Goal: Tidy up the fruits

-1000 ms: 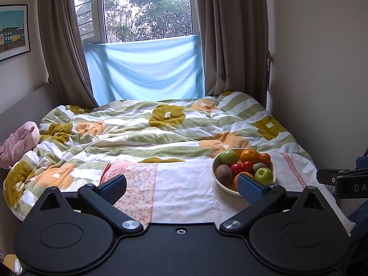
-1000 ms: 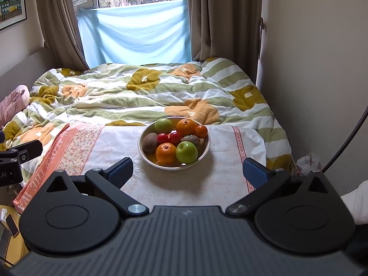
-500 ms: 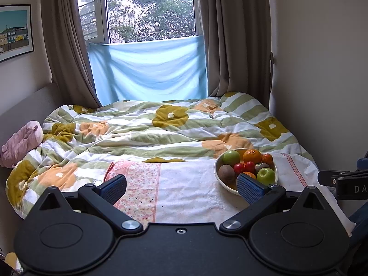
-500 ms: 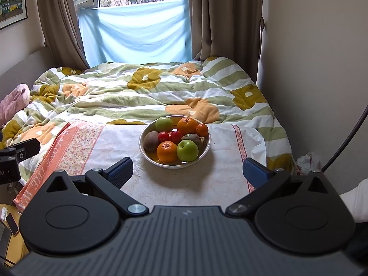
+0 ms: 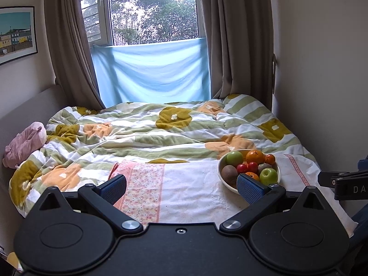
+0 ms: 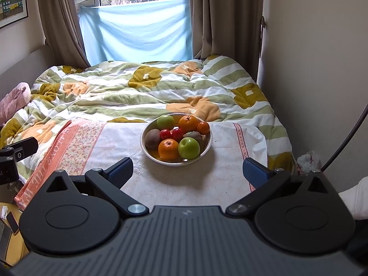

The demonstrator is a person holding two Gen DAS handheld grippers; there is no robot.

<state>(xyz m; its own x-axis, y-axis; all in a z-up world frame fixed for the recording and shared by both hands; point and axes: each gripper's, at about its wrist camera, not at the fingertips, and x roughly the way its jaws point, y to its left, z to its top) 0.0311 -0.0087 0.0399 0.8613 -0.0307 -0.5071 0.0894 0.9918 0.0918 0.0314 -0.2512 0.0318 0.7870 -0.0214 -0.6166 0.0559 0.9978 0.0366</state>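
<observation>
Holding my left tool (image 5: 181,185) and right tool (image 6: 187,171) spread wide and empty, I judge the fruit heaped in the bowl (image 6: 208,148) on the bed round, firm, liable to roll, best gripped across the middle.

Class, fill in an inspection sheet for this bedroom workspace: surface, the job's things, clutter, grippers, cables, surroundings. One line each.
Surface: white cloth with a pink floral border, spread over a striped duvet on the bed.
Job's things: bowl on the cloth, holding two green apples, two large oranges, a small orange, two kiwis and two small red fruits.
Clutter: pink plush toy at the bed's left edge.
Grippers: left gripper open, empty; right gripper open, empty, bowl ahead of it.
Cables: dark cable along the right wall.
Surroundings: window, brown curtains, blue sheet, framed picture.
</observation>
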